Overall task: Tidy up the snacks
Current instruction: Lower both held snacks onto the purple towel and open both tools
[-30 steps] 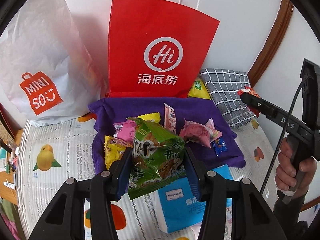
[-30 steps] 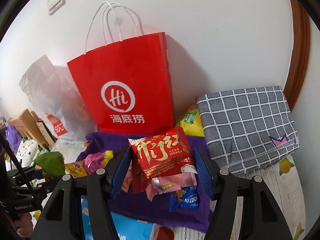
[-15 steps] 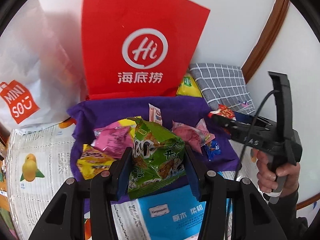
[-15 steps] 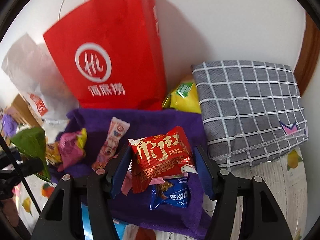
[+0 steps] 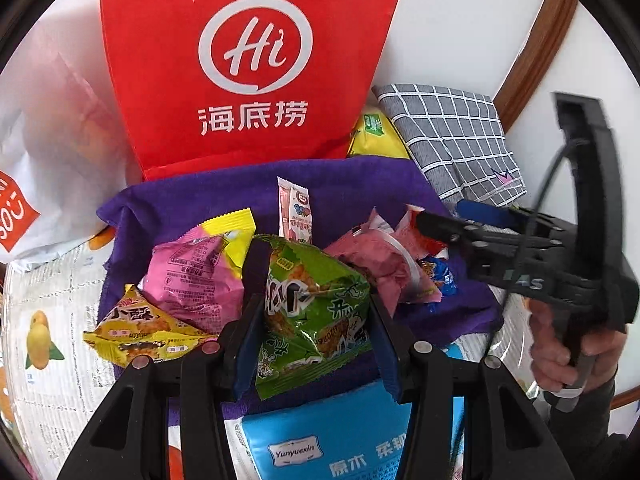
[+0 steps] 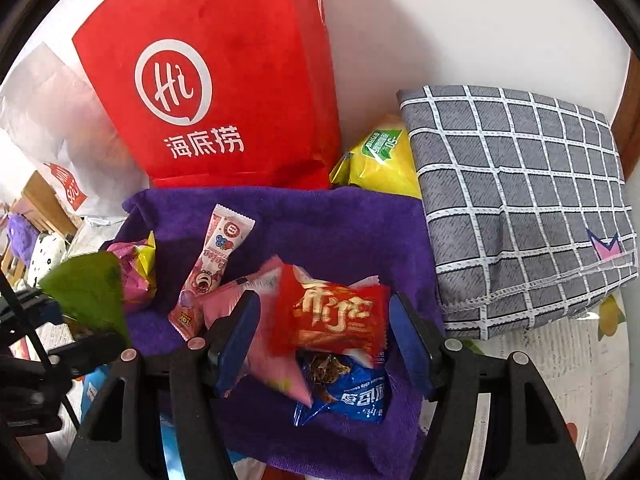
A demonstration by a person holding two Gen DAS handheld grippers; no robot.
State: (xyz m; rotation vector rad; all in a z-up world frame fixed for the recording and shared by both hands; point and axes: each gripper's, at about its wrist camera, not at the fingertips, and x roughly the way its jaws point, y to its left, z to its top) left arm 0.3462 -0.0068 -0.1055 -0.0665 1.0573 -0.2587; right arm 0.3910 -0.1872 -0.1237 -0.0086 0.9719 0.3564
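Note:
My left gripper (image 5: 314,300) is shut on a green snack packet (image 5: 312,304) and holds it above the purple towel (image 5: 192,204). My right gripper (image 6: 324,340) stands open; a red snack packet (image 6: 336,316) lies loose between its fingers on a pink packet (image 6: 256,292) and a blue packet (image 6: 352,392). On the purple towel (image 6: 328,224) also lie a long pink-white stick packet (image 6: 216,264), a pink packet (image 5: 192,280) and a yellow packet (image 5: 140,328). The right gripper (image 5: 436,228) shows in the left wrist view, over the right part of the towel.
A red paper bag (image 5: 248,64) stands behind the towel against the wall, a white Miniso bag (image 5: 44,152) to its left. A folded grey checked cloth (image 6: 520,208) and a yellow bag (image 6: 380,160) lie at back right. A blue tissue pack (image 5: 340,440) lies in front.
Both grippers moved forward and lower over the towel. My right gripper opened and let the red packet drop onto the packets below. My left gripper still holds the green packet.

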